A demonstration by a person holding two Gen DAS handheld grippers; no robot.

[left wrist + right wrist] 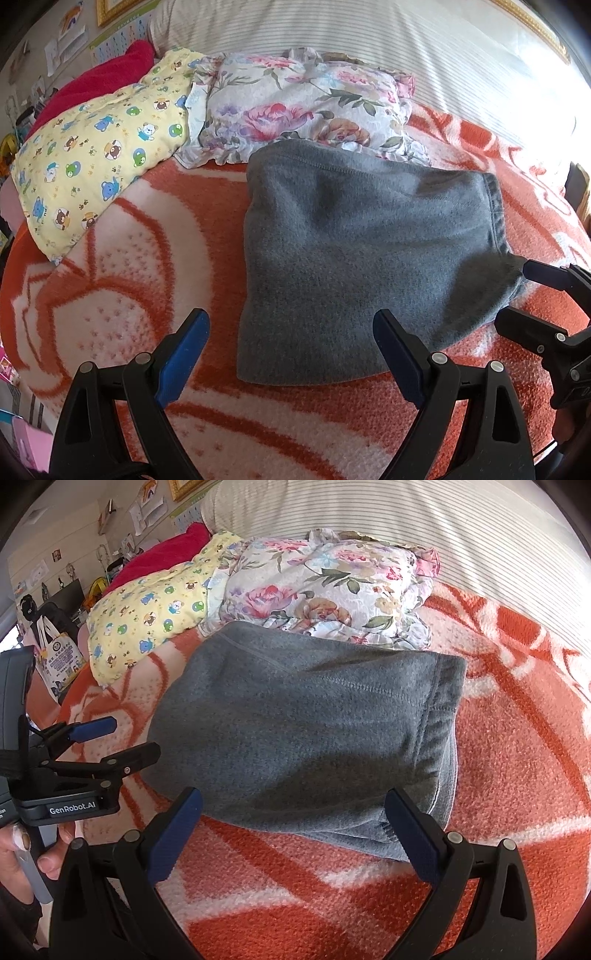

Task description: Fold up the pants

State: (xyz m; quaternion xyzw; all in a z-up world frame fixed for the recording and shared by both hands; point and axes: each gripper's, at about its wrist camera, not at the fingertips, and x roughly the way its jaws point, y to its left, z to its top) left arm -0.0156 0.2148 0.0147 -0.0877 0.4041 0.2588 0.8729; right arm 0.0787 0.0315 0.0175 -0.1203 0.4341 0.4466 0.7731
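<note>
The grey fleece pants point(362, 258) lie folded into a compact rectangle on the orange-and-white blanket point(122, 295). My left gripper point(291, 325) hovers open just in front of the bundle's near left edge, with nothing between its blue pads. At the right edge of this view my right gripper point(526, 295) stands open beside the bundle's right corner. In the right wrist view the pants point(306, 731) show their stacked folded layers at the right side. My right gripper point(293, 801) is open before their near edge. The left gripper point(129, 738) is open at the left, held by a hand point(22, 853).
A floral cushion point(295, 110) touches the pants' far edge, with a yellow bear-print pillow point(99, 155) and a red cloth point(99, 81) to its left. A striped backrest point(369, 33) rises behind. Bags and clutter point(55, 653) stand off the bed's left side.
</note>
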